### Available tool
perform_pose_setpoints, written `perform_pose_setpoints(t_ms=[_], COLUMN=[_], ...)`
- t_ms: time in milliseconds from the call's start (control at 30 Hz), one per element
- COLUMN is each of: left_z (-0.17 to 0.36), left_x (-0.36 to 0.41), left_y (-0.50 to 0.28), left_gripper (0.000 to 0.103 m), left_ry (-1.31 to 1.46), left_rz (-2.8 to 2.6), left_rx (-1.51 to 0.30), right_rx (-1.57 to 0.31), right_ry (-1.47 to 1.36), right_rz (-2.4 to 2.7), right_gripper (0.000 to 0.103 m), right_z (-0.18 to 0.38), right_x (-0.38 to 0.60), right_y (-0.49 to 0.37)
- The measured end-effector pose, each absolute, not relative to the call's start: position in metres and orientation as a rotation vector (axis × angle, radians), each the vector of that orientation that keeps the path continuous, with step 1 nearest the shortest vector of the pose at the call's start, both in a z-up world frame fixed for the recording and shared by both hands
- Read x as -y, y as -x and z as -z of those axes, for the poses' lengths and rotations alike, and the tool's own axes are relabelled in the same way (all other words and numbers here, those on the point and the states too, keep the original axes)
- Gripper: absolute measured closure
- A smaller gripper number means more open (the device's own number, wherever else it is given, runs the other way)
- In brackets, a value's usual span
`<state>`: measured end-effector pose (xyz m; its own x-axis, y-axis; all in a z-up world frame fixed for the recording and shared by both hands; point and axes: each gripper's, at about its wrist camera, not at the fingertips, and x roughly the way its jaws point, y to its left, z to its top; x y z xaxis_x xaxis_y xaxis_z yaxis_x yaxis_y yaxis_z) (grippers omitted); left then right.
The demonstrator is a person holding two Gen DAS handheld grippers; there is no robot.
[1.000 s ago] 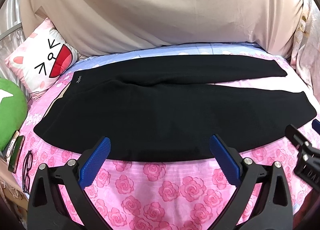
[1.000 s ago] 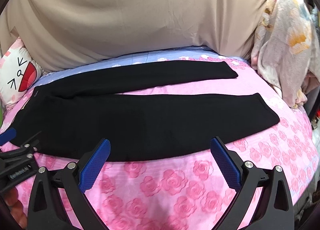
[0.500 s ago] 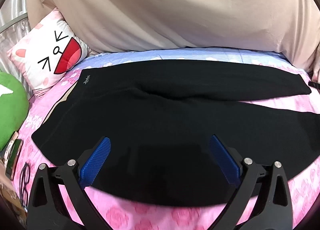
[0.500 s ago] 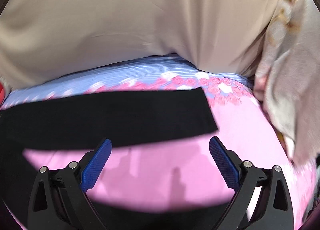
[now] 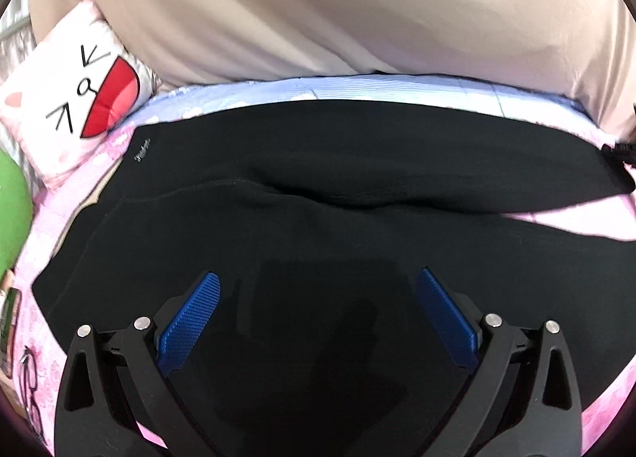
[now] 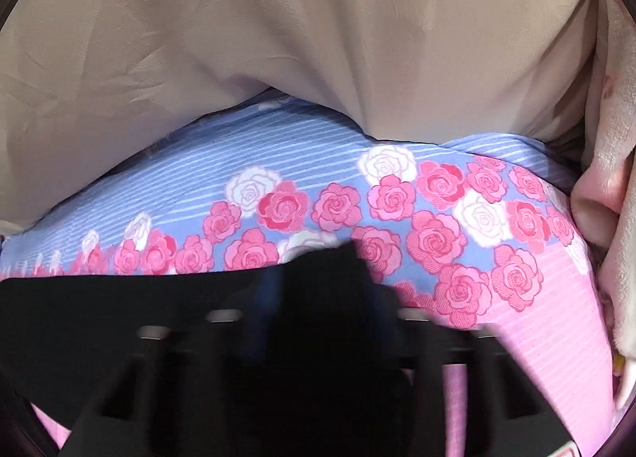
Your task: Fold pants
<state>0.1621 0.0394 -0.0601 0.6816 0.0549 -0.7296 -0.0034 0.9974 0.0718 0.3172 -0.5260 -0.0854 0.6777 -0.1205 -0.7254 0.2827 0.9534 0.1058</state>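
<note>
Pants: black knit pants (image 5: 318,186) lie flat across the bed, waistband toward the left, both legs running to the right; a small pale logo sits near the waistband corner
Pant legs: the far leg and the near leg lie side by side, parting toward the right where a wedge of pink sheet shows between them
Bed surface: pink rose-printed bed sheet with a blue striped band (image 6: 516,258) along the far edge
Left hand-held gripper (image 5: 318,310): open, its two blue ribbed pads spread wide and low over the near leg of the pants; contact with the cloth cannot be told
Right hand-held gripper (image 6: 318,337): blurred and dark at the bottom of the right wrist view, over the end of a black pant leg; whether it is open or closed cannot be told
Right hand-held gripper, seen from the left wrist view: only a small black part at the far right edge, beside the far leg's end
Backdrop: beige draped cloth (image 5: 338,12) hangs behind the bed
Left side: white cat-face cushion with a red mouth (image 5: 75,99) leans by the waistband end; a green round cushion (image 5: 12,210) lies nearer
Near left edge: dark-framed glasses (image 5: 30,389) rest on the sheet
</note>
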Motion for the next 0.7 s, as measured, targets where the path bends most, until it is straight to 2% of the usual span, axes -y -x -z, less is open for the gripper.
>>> perform_pose_setpoints(t_ms=[33, 200, 367, 533, 667, 700], left_z=[0.055, 0.024, 0.005, 0.037, 0.067, 0.073], left_x=[-0.049, -0.101, -0.181, -0.266, -0.298, -0.302], left_y=[-0.168, -0.203, -0.283, -0.379, -0.418, -0.423], left_gripper=[0.006, 0.006, 0.006, 0.006, 0.006, 0.011], left_ry=[-0.041, -0.006, -0.020, 0.100, 0.171, 0.168], left_rz=[-0.041, -0.099, -0.234, -0.309, -0.338, -0.335], left_rx=[-0.827, -0.784, -0.768, -0.946, -1.001, -1.006], right_rx=[-0.794, -0.726, -0.702, -0.718, -0.727, -0.730], right_ry=[-0.225, -0.208, -0.198, -0.187, -0.202, -0.206], right_rz=[0.212, 0.191, 0.193, 0.217, 0.237, 0.238], right_gripper=[0.090, 0.092, 0.092, 0.092, 0.091, 0.091], right_z=[0.083, 0.064, 0.053, 0.057, 0.059, 0.059], right_x=[0.523, 0.504, 0.497, 0.487, 0.487, 0.486], right_y=[-0.313, -0.281, -0.255, -0.254, -0.250, -0.249])
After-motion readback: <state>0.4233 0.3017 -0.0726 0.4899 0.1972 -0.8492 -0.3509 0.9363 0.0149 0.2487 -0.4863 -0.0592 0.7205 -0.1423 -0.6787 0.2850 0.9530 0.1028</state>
